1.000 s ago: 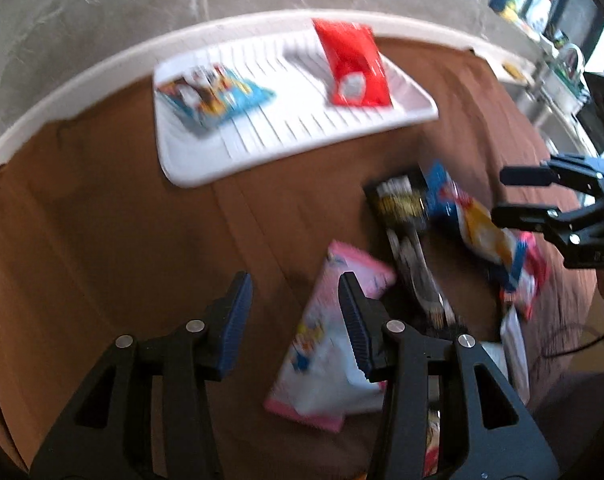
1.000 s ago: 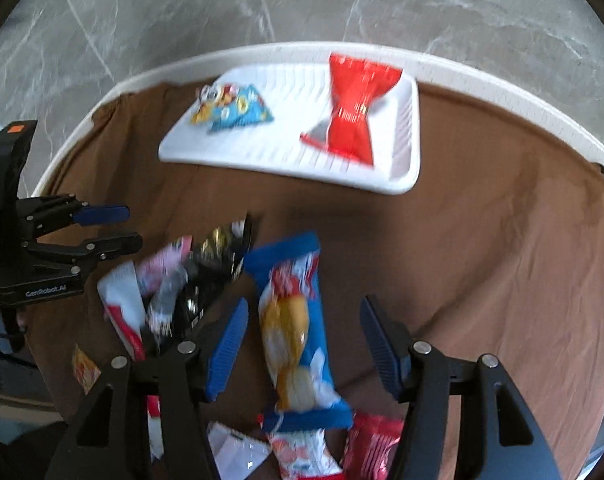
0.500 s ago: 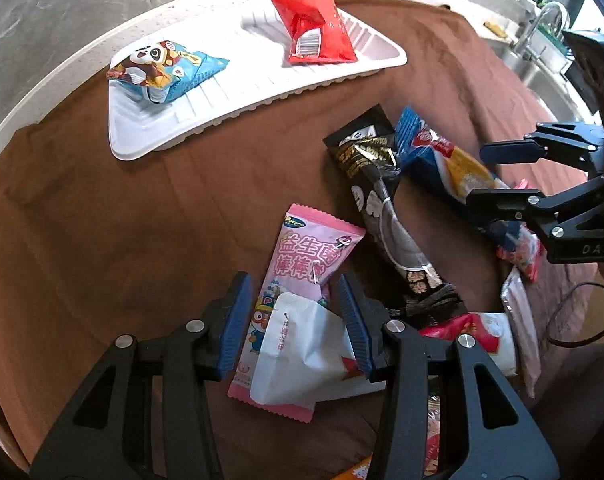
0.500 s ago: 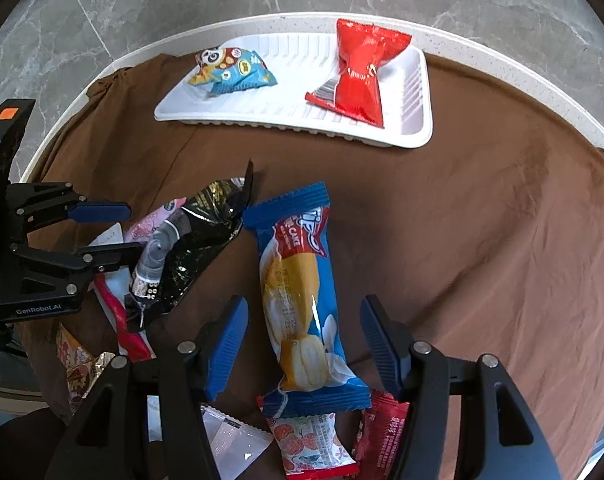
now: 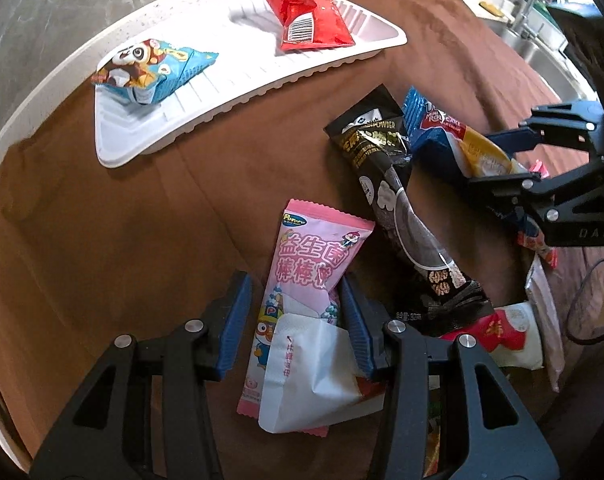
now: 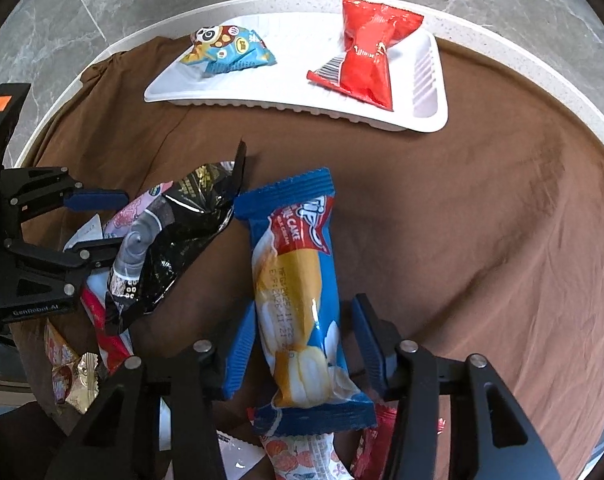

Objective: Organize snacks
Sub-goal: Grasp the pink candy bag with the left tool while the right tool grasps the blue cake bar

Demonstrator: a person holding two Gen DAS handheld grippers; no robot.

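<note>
lying btwn open right gripper [image 6: 300,346] fingers: blue cake pack [image 6: 298,300].

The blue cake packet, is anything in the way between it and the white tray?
Nothing visible blocks it. The blue cake packet lies between the open jaws of the right hand-held gripper, and only bare brown cloth lies between it and the white tray. The black packet sits off to one side.

Both open grippers have descended: left gripper [image 5: 294,320] straddles pink packet [image 5: 302,280], right gripper [image 6: 302,344] blue.
</note>
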